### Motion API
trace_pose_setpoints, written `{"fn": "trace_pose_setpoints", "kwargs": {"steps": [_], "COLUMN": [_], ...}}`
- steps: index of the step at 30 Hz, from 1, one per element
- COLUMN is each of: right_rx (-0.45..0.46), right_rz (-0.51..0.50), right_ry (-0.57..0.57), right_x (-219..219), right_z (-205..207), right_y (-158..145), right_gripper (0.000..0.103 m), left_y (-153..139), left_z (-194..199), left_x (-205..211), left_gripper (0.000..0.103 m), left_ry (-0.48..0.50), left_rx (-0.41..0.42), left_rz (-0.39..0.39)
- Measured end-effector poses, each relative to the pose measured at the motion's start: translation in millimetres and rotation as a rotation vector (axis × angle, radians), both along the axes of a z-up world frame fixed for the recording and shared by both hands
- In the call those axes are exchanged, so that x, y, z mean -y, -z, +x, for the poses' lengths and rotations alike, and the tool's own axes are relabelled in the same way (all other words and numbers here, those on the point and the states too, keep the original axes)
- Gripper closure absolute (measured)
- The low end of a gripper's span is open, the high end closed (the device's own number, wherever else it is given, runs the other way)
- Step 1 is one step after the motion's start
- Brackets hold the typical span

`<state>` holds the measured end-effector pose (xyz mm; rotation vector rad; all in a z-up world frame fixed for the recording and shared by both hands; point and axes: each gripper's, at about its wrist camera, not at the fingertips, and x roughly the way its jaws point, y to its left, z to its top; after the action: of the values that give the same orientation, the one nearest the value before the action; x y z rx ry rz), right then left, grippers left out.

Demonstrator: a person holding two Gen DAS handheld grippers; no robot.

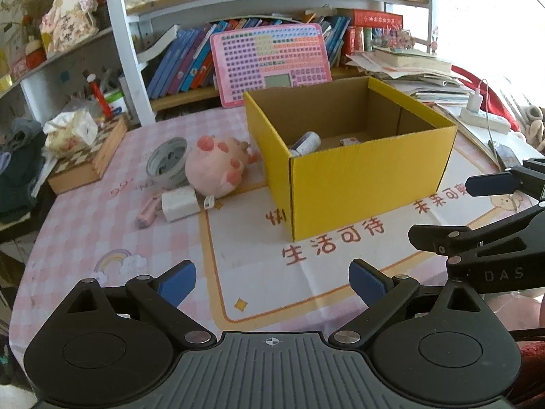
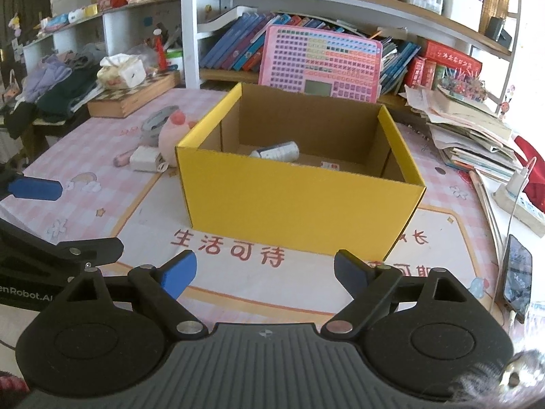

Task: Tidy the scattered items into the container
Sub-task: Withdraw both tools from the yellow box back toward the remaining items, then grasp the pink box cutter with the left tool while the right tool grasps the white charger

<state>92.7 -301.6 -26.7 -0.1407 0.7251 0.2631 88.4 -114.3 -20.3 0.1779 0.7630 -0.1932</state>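
An open yellow cardboard box [image 1: 368, 184] [image 2: 299, 201] stands mid-table. Inside lie a white bottle [image 1: 306, 143] [image 2: 277, 151] and a small white-and-red item [image 1: 349, 141] [image 2: 329, 165]. Left of the box on the pink cloth lie a pink plush pig [image 1: 218, 167] [image 2: 170, 134], a tape roll [image 1: 167, 162] [image 2: 154, 123], a white charger block [image 1: 180, 203] [image 2: 144, 159] and a pink tube [image 1: 148, 212] [image 2: 122, 160]. My left gripper [image 1: 272, 283] is open and empty, low over the table's front. My right gripper [image 2: 265, 274] is open and empty in front of the box.
A wooden chessboard box [image 1: 88, 156] with a tissue pack stands at back left. A pink toy tablet [image 1: 272, 61] leans on the bookshelf behind the box. Paper stacks [image 2: 470, 136], a power strip [image 2: 517, 201] and a phone [image 2: 517, 276] lie on the right.
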Motion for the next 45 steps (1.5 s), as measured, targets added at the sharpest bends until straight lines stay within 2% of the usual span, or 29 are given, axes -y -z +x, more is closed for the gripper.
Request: {"fn": "trace_pose_setpoints", "kwargs": {"steps": [11, 16, 29, 39, 45], "right_rx": [-0.058, -0.063, -0.058, -0.068, -0.068], "right_rz": [-0.016, -0.013, -0.016, -0.004, 0.029], "right_ry": [-0.017, -0.035, -0.108, -0.15, -0.12], "right_x": [-31, -55, -127, -175, -190], "right_z": [8, 13, 36, 57, 73], "right_y": [11, 10, 6, 10, 13], "right_gripper": [0.015, 0.015, 0.015, 0.015, 0.017], "left_y": [12, 8, 8, 8, 7], "left_z": [6, 13, 33, 53, 69], "left_x": [-30, -56, -123, -168, -183], "left_gripper": [0.005, 0.005, 0.005, 0.005, 0.005], "left_ry": [-0.024, -0.062, -0.117, -0.137, -0.098], "left_rx": [-0.054, -0.031, -0.046, -0.041, -0.017], "left_rz": [-0.005, 0.009, 0.013, 0.013, 0.026]}}
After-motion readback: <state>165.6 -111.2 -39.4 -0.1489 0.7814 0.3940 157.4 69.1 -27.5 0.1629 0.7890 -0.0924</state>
